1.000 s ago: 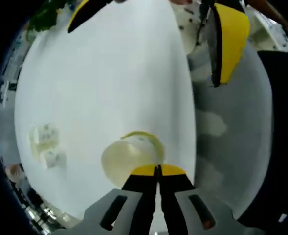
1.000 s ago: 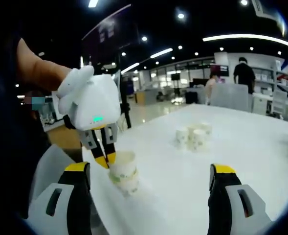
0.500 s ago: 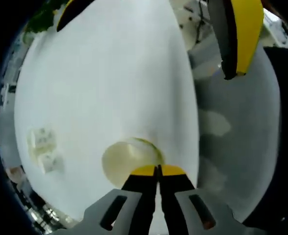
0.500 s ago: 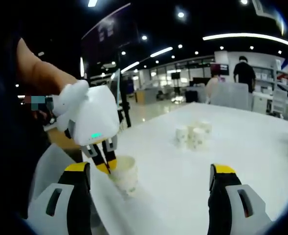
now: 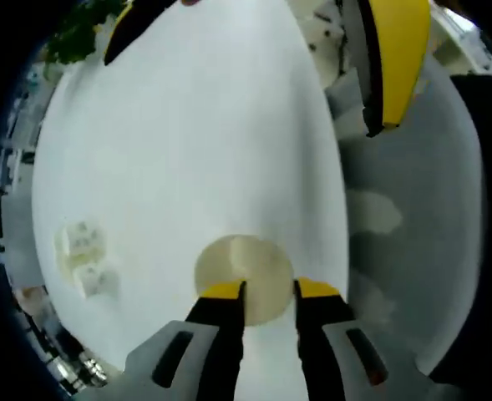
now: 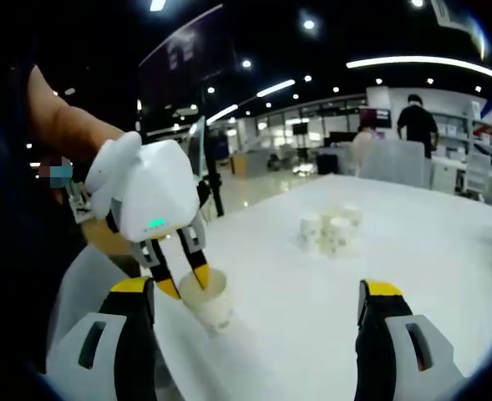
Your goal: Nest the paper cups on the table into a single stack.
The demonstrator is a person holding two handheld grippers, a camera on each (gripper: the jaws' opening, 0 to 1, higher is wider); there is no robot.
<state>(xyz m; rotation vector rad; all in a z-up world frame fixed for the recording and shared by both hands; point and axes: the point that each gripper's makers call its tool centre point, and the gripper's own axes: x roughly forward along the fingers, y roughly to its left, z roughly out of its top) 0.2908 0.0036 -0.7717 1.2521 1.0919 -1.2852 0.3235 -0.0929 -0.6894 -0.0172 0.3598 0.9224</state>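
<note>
Since half a second ago, left gripper [image 5: 268, 290] has gone from pinching the cup stack's rim with jaws pressed together to jaws parted, a clear gap between the yellow tips. Cup stack [image 5: 244, 275] sits on the white table [image 5: 187, 142] near its edge, open mouth up, just ahead of and between the spread tips in the left gripper view; contact with the rim cannot be told there.

Right gripper view: left gripper [image 6: 180, 282] comes in from the left, its two yellow-tipped fingers straddling the rim of the cup stack [image 6: 204, 298], one tip outside, one at or inside the mouth. Stack stands upright on the table [image 6: 413, 251]. Hand [image 6: 70, 125] above the white gripper body.

Right gripper [image 6: 258, 288] has jaws spread wide, nothing between them, low over the table, near the stack but apart from it. Its yellow jaws also hang at the top of the left gripper view [image 5: 254, 21].

Cluster of loose paper cups [image 6: 330, 229] stands well apart farther along the table; same cluster at left in the left gripper view [image 5: 84, 255].

Background: office hall, ceiling lights, people [image 6: 416, 121] standing far off.
</note>
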